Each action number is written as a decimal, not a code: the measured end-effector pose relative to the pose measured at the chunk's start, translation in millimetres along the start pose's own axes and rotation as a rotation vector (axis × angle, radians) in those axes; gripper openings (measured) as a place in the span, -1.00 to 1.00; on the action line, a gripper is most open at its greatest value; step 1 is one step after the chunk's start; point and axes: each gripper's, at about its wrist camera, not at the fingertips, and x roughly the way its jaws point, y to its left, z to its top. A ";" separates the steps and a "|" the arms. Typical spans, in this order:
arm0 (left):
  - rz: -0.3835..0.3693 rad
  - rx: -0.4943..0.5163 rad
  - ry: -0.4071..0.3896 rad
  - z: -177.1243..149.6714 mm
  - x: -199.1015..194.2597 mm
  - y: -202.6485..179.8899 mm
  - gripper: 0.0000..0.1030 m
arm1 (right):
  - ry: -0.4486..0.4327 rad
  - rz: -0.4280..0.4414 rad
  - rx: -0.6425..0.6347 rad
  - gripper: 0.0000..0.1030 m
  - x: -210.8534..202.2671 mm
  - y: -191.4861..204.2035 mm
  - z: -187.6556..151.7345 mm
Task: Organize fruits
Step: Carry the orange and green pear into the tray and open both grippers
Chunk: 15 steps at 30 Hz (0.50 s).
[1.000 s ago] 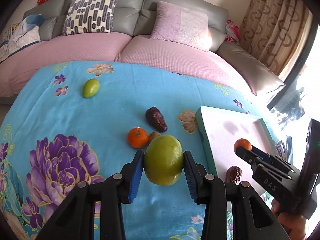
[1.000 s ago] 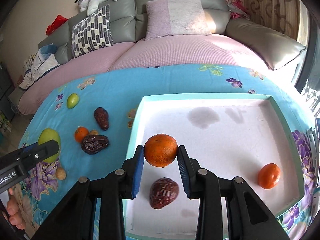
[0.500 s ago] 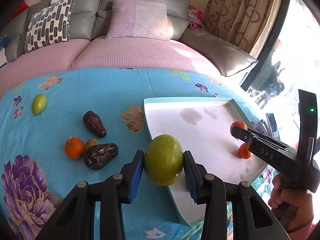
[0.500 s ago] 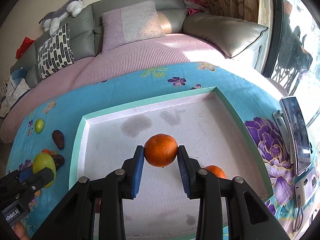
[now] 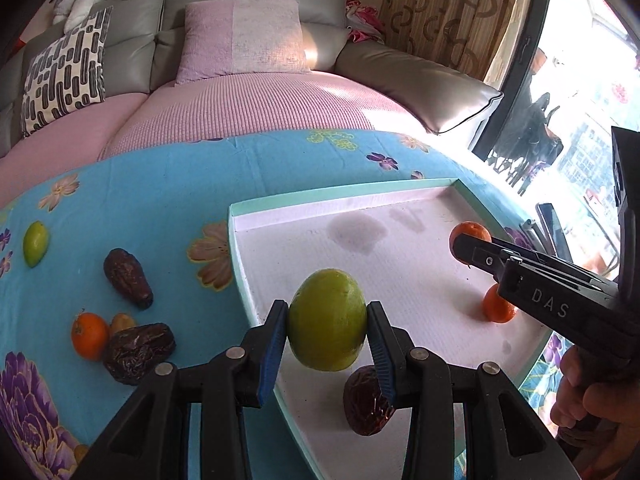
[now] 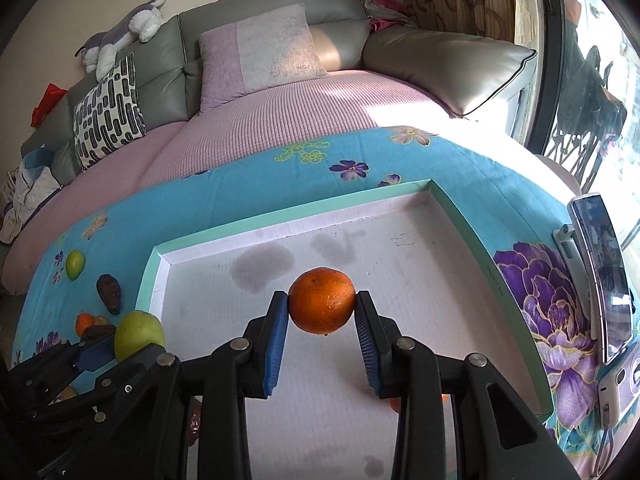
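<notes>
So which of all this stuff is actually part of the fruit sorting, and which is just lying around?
Part of the job:
green fruit in the left tool
orange in the right tool
tray
dates on the cloth

Just lying about:
phone
pillows
stuffed toy

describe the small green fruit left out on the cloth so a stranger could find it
Start at the white tray on the blue floral cloth and look left, past the two dark dates. The small green fruit lies alone near the cloth's far left edge, the only green thing resting there.
</notes>
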 end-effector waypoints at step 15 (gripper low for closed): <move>0.028 0.033 0.069 -10.9 23.6 -6.7 -0.18 | 0.133 -0.006 0.018 -0.31 27.3 -5.5 -14.0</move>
